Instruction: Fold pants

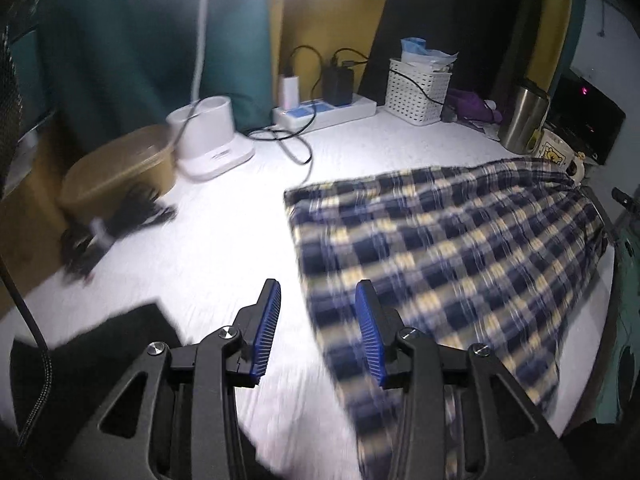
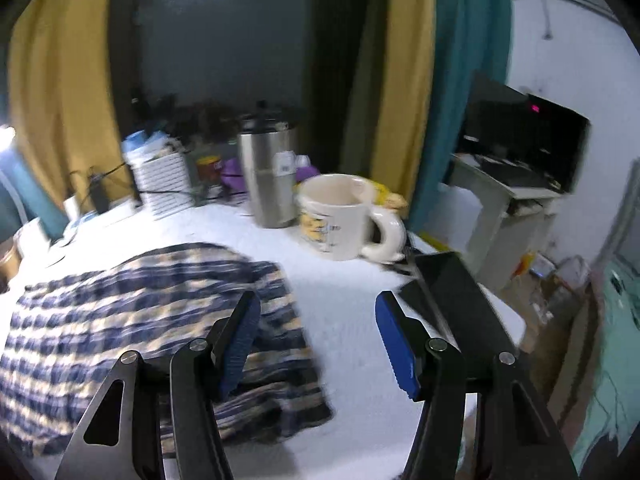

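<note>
Blue, white and yellow plaid pants [image 1: 448, 256] lie folded flat on the white table top [image 1: 224, 240], reaching from the middle to the right edge. My left gripper [image 1: 318, 320] hovers open above their near left edge, with nothing between its blue pads [image 1: 266, 330]. In the right wrist view the pants [image 2: 132, 312] fill the lower left, bunched at their right end. Over that right end my right gripper [image 2: 318, 338] stands open and empty; its left pad is above the cloth, its right pad [image 2: 400, 354] above bare table.
A white mug [image 2: 344, 216] and steel tumbler [image 2: 268, 176] stand behind the pants. A dark flat device [image 2: 456, 300] lies at the right table edge. Power strip [image 1: 324, 110], white basket [image 1: 416, 90], white holder [image 1: 212, 136], tan box [image 1: 120, 168] and cables line the back.
</note>
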`<act>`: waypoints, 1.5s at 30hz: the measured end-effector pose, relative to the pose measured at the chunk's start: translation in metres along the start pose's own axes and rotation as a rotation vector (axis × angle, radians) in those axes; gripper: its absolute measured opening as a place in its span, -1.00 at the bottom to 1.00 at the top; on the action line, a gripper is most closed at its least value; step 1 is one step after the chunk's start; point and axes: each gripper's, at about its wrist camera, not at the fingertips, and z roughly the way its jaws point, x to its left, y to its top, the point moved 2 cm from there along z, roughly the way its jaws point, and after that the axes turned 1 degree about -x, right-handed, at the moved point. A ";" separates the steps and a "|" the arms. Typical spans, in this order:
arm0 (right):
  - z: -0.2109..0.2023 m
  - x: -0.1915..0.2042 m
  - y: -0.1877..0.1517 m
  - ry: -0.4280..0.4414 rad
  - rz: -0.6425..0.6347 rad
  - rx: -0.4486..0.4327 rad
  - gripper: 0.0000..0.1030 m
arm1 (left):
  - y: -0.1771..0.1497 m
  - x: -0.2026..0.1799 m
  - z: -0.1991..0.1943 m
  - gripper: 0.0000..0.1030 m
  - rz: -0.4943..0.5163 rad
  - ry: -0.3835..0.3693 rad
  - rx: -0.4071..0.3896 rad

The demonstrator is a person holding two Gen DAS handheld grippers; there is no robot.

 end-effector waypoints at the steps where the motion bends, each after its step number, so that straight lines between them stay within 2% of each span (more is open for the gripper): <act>1: 0.001 -0.002 0.001 -0.004 0.001 0.006 0.20 | 0.006 0.001 0.009 -0.25 0.002 -0.006 0.011; 6: 0.009 0.021 0.005 0.077 -0.048 0.018 0.20 | 0.028 0.001 0.044 -0.25 0.030 -0.010 0.034; 8: 0.019 0.047 0.010 0.133 -0.096 0.030 0.20 | 0.035 0.000 0.055 -0.25 0.043 0.006 0.054; 14: 0.053 0.132 0.022 0.306 -0.247 0.067 0.20 | 0.048 -0.007 0.073 -0.25 0.096 -0.019 0.059; 17: 0.078 0.167 0.023 0.360 -0.304 0.119 0.20 | 0.052 -0.006 0.087 -0.25 0.104 -0.020 0.078; 19: 0.100 0.190 0.018 0.388 -0.343 0.207 0.20 | 0.054 -0.005 0.095 -0.25 0.111 -0.014 0.087; 23: 0.115 0.212 0.017 0.437 -0.359 0.247 0.20 | 0.061 0.000 0.109 -0.25 0.124 -0.003 0.112; 28: 0.161 0.215 0.005 0.342 -0.337 0.328 0.20 | 0.070 0.005 0.124 -0.25 0.138 0.006 0.110; 30: 0.163 0.209 0.007 0.346 -0.303 0.307 0.21 | 0.074 0.006 0.128 -0.19 0.147 0.020 0.092; 36: 0.163 0.200 0.008 0.268 -0.291 0.281 0.21 | 0.083 0.016 0.134 -0.18 0.137 0.140 0.074; 41: 0.152 0.187 0.010 0.208 -0.273 0.278 0.23 | 0.087 0.018 0.098 -0.18 0.095 0.094 0.009; 45: 0.127 0.194 0.007 0.280 -0.287 0.270 0.23 | 0.077 0.001 0.068 -0.17 0.084 0.002 -0.013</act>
